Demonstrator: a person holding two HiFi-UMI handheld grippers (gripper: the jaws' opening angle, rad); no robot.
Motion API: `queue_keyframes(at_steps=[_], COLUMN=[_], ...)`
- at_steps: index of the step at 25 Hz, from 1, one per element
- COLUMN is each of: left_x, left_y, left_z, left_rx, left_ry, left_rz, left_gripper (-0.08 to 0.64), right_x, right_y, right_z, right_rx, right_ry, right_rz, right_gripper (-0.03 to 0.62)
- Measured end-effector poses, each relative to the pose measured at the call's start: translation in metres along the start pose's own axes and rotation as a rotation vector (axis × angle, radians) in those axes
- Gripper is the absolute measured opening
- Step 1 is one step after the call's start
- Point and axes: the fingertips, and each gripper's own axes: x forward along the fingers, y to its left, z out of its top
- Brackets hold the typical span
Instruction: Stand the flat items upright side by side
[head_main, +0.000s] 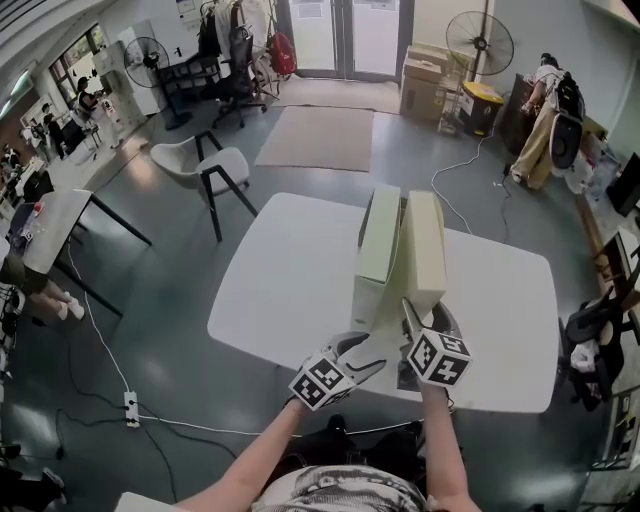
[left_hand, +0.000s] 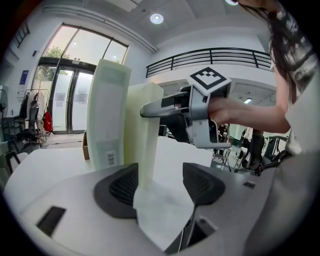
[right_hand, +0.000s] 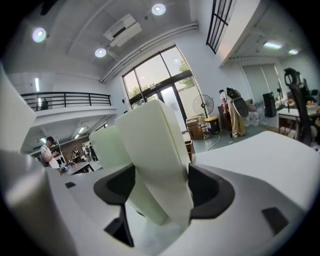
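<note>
Flat boxes matt cardboard; table smooth, semi-gloss

A pale cream box leans between the tool's jaws — a greenish box just behind (leftward).

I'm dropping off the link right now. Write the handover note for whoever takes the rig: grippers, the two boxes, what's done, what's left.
Grippers: the left hand-held gripper has its jaws apart, with the near edge of the cream box between them beside one pad, not gripped. The right hand-held gripper has its jaws apart around the same box's near end, close on both sides, no clamp visible.
Things: the pale green box and the cream box stand upright on the white table, side by side with a narrow gap.
Done: both boxes are stood up.
Left: probably back both grippers straight out without nudging, then check the boxes stand alone.
</note>
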Motion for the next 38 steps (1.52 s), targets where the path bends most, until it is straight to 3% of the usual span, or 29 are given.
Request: queue_keyframes(at_steps=[6,19,28,38], left_x=[0.001,0.01,0.011,-0.003], left_y=[0.003,0.0,-0.002,-0.011], left_z=[-0.002,0.0,0.0,-0.007], left_rx=[-0.002,-0.006,-0.006,-0.02], left_ry=[0.005,0.011,0.012,0.002], left_rz=[-0.003,0.002,-0.001,-0.014], left_gripper=[0.284,0.284,0.284,0.282], right_x=[0.0,0.007,0.006,-0.017], right_y=[0.005,0.026,0.027,0.031], right_z=[-0.001,-0.004,-0.006,-0.007], right_rx=[0.09,0.157,0.115,-0.005], right_ry=[0.03,0.026,0.036,0.002], right_rz=[0.058,0.092,0.105,0.139], right_gripper=[0.339,0.342,0.337,0.337])
